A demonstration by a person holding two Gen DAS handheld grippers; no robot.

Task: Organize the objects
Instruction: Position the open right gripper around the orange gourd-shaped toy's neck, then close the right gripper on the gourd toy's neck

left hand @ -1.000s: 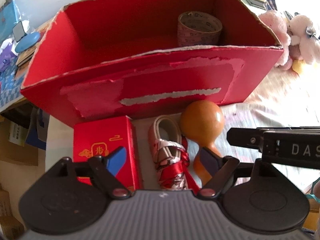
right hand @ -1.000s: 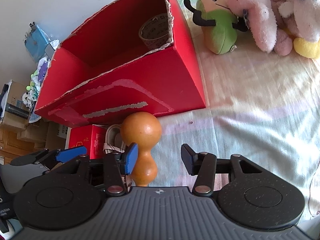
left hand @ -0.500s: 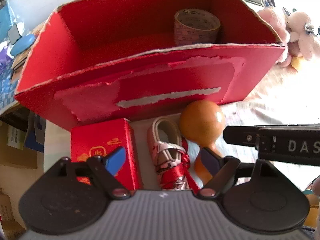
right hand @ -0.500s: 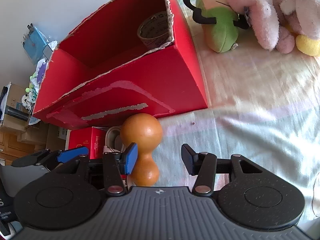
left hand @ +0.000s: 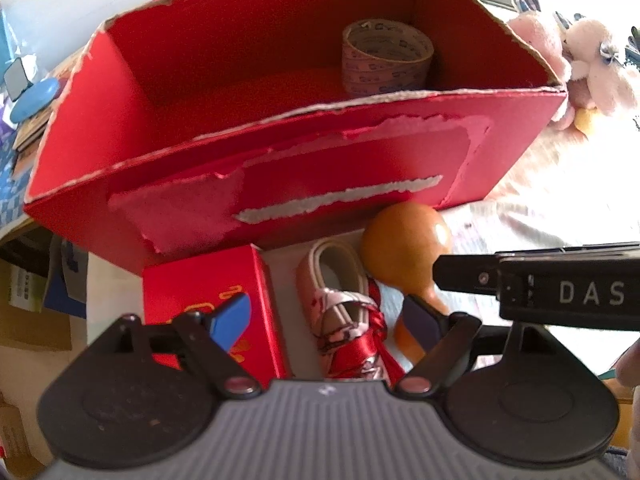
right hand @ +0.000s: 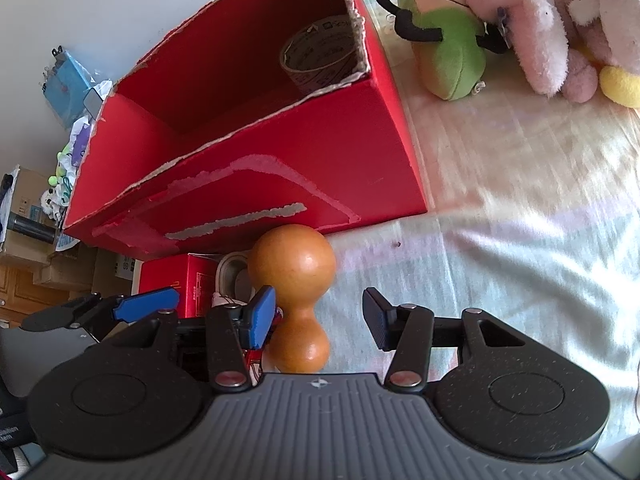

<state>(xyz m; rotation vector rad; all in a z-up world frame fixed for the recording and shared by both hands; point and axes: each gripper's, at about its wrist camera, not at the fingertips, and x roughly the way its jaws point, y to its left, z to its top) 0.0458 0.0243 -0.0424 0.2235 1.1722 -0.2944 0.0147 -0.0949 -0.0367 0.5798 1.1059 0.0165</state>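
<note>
Left hand-held gripper (left hand: 328, 322) jaws spread, nothing pinched; small pink-and-white shoe with red ribbon (left hand: 346, 316) lies between its fingers. Right hand-held gripper (right hand: 320, 320) jaws also spread, unloaded; orange wooden gourd-shaped piece (right hand: 294, 296) sits just off its blue finger, by the shoe. Small red printed carton (left hand: 212, 300) lies left of the shoe. Torn open red cardboard box (left hand: 280, 168) blocks directly behind all three, holding a printed tape roll (left hand: 386, 60). Green plush (right hand: 444, 36) and pink plush toys (right hand: 532, 24) lie well apart on the pale sheet (right hand: 520, 220).
</note>
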